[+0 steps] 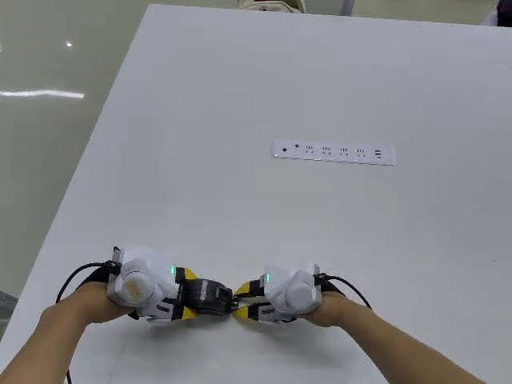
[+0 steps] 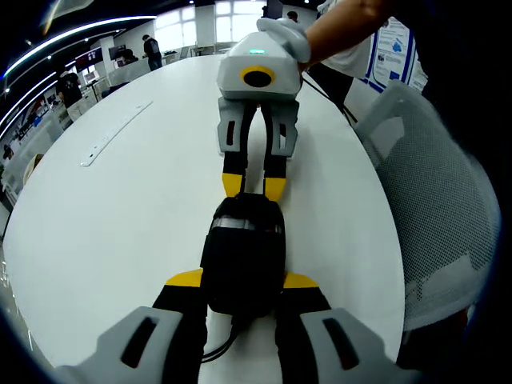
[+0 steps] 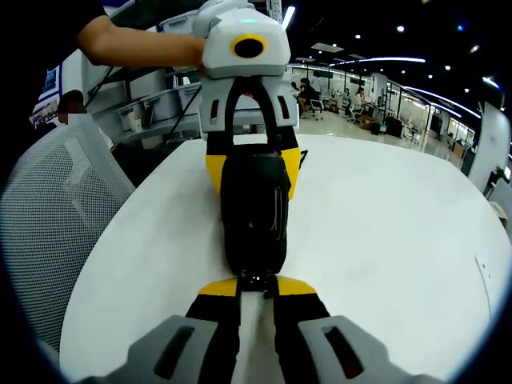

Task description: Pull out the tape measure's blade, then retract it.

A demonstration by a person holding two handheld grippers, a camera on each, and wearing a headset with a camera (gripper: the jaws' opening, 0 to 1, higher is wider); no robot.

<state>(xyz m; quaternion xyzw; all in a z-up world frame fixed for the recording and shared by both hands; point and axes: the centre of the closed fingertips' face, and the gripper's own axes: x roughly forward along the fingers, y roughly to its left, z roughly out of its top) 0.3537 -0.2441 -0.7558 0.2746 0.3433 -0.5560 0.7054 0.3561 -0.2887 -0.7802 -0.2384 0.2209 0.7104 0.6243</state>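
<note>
the tape measure (image 1: 208, 296) lies on the white table (image 1: 320, 88) at the lower centre-left of the head view, between the 2 grippers. the left gripper (image 1: 190, 294) is clamped across the black case, its yellow-tipped jaws pressed to both sides of it at the bottom of the left gripper view. the right gripper (image 1: 241, 301) faces it from the right, and at the bottom of the right gripper view its jaws are narrowed onto the small blade tip (image 3: 256, 282) at the mouth of the case. they look closed on it, though how firm the bite is cannot be read. almost no blade is out, so the pull seems about to start. the main risk is the tip slipping from the right jaws, since the hold is on a tiny tab; the spring would likely snap the blade back. if the left jaws sit loose on the rounded case, it could twist or slide along the table instead of paying out blade. pulling off the line of the mouth could kink the blade. on the return, letting go all at once would let the tip whip into the case. the power strip (image 1: 334, 152) at the middle right of the head view is well apart.
</note>
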